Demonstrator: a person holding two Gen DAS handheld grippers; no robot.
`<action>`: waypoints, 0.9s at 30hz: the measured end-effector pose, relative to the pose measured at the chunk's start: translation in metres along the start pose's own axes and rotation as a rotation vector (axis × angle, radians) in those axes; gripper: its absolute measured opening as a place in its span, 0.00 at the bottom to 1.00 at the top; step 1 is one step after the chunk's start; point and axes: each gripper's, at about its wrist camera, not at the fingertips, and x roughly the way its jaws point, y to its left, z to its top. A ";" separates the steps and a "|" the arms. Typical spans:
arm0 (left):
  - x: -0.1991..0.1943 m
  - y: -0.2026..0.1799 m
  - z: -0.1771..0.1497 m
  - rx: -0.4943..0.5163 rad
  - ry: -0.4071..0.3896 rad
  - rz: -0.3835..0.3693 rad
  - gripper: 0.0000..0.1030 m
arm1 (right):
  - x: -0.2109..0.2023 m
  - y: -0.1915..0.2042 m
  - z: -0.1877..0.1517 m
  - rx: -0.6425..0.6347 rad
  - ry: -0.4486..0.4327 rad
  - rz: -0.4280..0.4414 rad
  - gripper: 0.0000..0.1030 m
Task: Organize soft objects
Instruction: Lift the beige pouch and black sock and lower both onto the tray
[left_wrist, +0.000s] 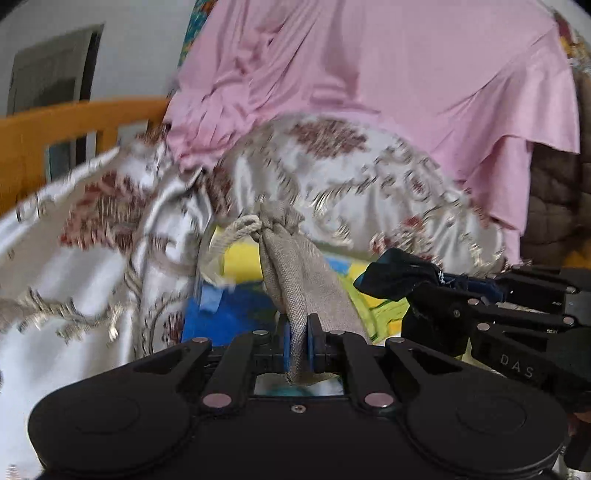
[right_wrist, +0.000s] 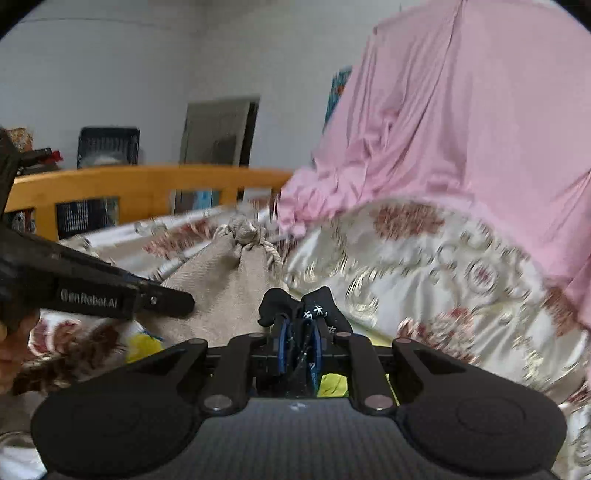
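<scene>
Our left gripper (left_wrist: 299, 345) is squeezed nearly shut on the beige drawstring bag (left_wrist: 295, 273). The cloth is pinched between the blue pads, and the bag's knotted top with its rope (left_wrist: 240, 227) sticks out ahead of the gripper.

Just to the right of it, our right gripper (right_wrist: 298, 347) is also closed tight, on a dark sock with little white marks (right_wrist: 314, 310). The sock bunches up past the pads.

Ahead of both grippers lies the shiny flowered quilt (left_wrist: 332, 173) on the bed, with a pink sheet (left_wrist: 388, 66) hanging over it. The wooden bed rail (right_wrist: 147, 184) is far ahead on the left. Under the grippers we can see a bit of bright yellow and blue cloth (left_wrist: 236, 310).

We think the job is partway done. Both soft things are picked up, but the sock is not in the bag yet, and we cannot tell if the bag's mouth is open. Putting them away is still left.
</scene>
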 end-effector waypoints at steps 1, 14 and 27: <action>0.005 0.003 -0.003 -0.007 0.006 -0.003 0.08 | 0.010 0.002 -0.001 -0.009 0.023 -0.003 0.15; 0.029 0.001 -0.010 -0.010 0.020 -0.025 0.11 | 0.059 0.010 -0.017 -0.070 0.180 -0.012 0.16; 0.011 -0.002 -0.014 0.001 0.006 -0.037 0.31 | 0.048 -0.006 -0.028 -0.006 0.204 -0.030 0.53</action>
